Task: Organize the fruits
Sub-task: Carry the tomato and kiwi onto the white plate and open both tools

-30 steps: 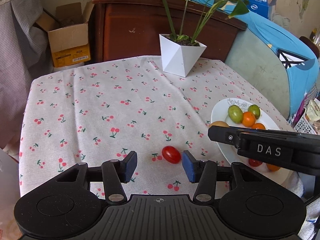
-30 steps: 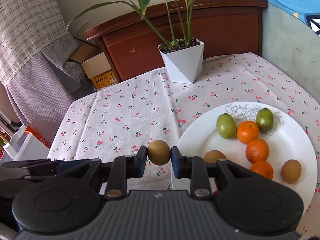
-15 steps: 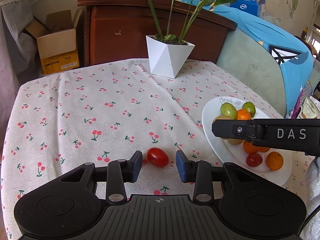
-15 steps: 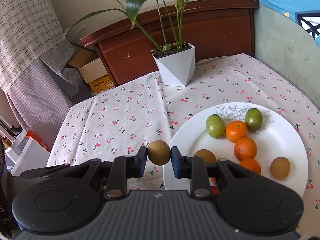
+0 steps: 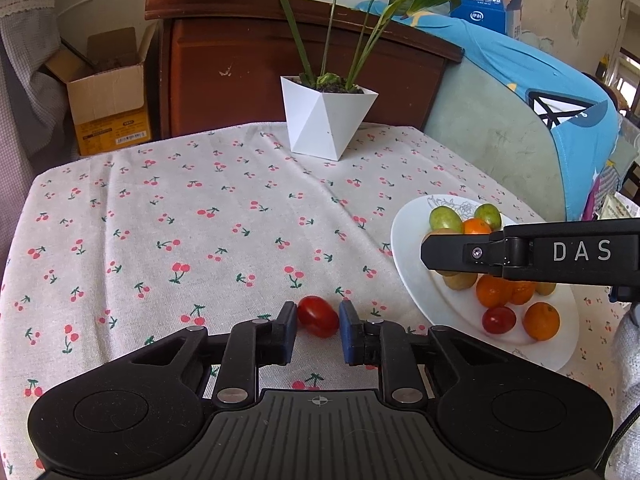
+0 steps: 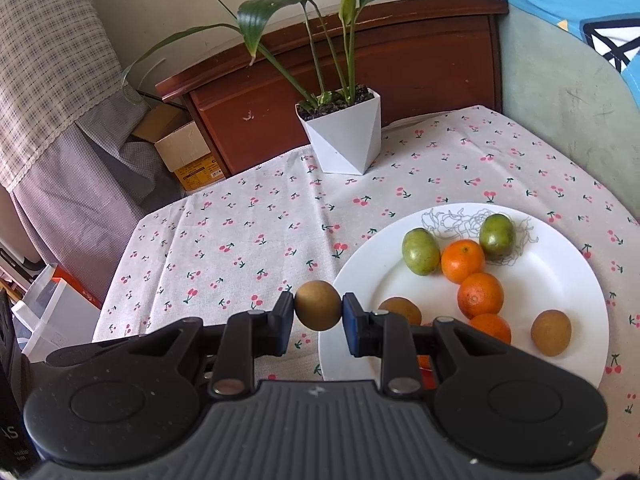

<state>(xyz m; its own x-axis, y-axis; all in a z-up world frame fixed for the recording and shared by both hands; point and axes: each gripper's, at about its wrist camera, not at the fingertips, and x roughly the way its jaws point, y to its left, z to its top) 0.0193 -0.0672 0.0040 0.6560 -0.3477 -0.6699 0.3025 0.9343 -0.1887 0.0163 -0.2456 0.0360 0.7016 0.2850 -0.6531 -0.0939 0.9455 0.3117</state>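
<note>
On the tablecloth point(image 5: 224, 216), left gripper point(image 5: 318, 326) clamps the tomato point(image 5: 318, 316)

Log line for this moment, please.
left gripper: shut on tomato | right gripper: holds brown fruit | plate: partly filled

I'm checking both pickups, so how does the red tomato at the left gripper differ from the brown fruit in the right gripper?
The red tomato is glossy red and oval; the brown fruit is dull brown and round. The tomato lies on the cherry-print tablecloth, away from the white plate; the brown fruit is lifted clear at the plate's edge. Shared: each sits between a gripper's blue-padded fingers, left gripper and right gripper, both shut on their fruit.
</note>
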